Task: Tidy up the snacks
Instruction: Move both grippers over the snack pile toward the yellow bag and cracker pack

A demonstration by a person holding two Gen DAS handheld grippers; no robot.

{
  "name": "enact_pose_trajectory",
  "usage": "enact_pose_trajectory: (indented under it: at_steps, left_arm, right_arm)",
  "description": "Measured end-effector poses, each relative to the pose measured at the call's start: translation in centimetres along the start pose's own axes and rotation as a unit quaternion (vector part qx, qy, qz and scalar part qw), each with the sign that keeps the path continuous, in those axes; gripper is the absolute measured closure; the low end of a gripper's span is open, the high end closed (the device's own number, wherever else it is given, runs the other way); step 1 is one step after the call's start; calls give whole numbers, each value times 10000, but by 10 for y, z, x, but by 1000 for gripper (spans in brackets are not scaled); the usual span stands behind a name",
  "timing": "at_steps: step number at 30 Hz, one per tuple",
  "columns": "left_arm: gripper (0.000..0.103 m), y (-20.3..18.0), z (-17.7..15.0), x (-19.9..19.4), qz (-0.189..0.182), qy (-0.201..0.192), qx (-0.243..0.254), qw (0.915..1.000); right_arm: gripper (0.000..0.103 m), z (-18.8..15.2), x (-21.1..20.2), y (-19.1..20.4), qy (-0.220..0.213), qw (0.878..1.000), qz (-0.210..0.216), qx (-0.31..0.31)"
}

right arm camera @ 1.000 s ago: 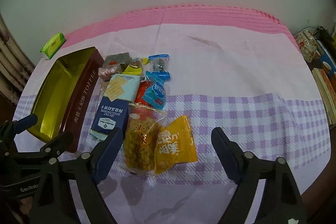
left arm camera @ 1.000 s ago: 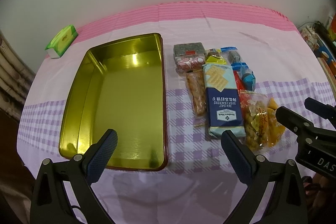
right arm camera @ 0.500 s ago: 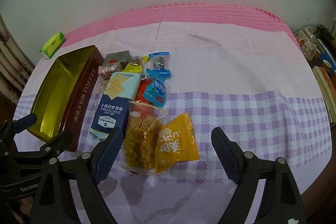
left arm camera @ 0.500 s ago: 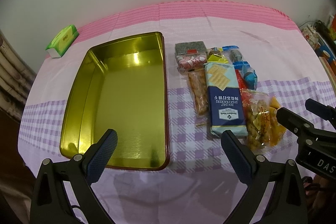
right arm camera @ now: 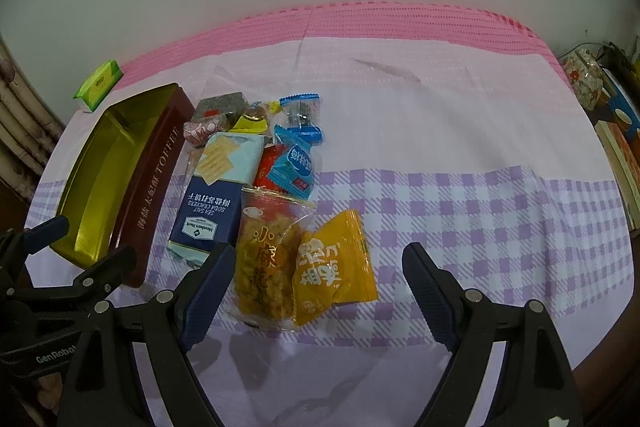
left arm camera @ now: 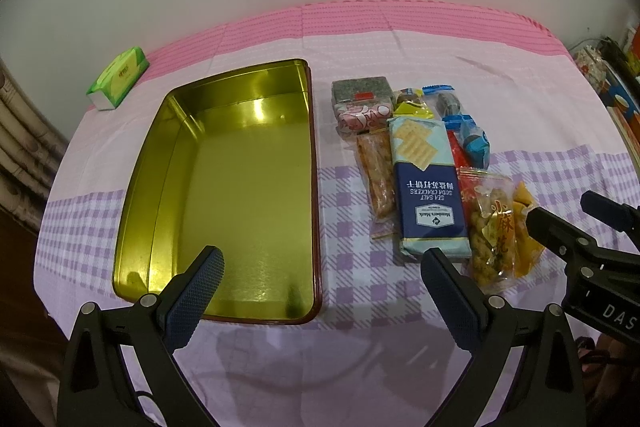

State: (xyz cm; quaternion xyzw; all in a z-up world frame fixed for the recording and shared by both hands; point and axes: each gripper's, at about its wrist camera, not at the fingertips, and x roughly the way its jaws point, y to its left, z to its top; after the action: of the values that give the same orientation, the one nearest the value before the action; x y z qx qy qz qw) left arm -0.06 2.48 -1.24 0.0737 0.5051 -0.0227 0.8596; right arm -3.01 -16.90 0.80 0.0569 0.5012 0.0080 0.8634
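An empty gold toffee tin lies on the left of the table. Right of it is a cluster of snacks: a blue soda cracker pack, a clear bag of fried twists, a yellow packet, blue packets, a long bar and small wrapped sweets. My left gripper is open and empty above the tin's near edge. My right gripper is open and empty, straddling the twists bag and yellow packet from above.
A green tissue pack lies at the far left by the wall. The table has a pink and purple checked cloth. Books and clutter stand past the right edge. A curtain hangs at the left.
Both grippers have drawn back slightly from the table; the tin and snacks sit a little farther away in view. Nothing was grasped or moved.
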Motion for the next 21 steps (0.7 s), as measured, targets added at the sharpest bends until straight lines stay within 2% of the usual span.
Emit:
enact_pose_trajectory:
  at_steps: [14, 18, 21]
  left_arm:
    - [4, 1, -2, 0, 1, 14, 17, 10000]
    - [4, 2, -2, 1, 1, 19, 10, 10000]
    - [4, 2, -2, 1, 17, 19, 13, 10000]
  right_arm:
    - [20, -10, 4, -9, 137, 9998, -114, -15]
    - [32, -14, 9, -14, 216, 9997, -119, -24]
    - [35, -16, 13, -18, 280, 9995, -137, -29]
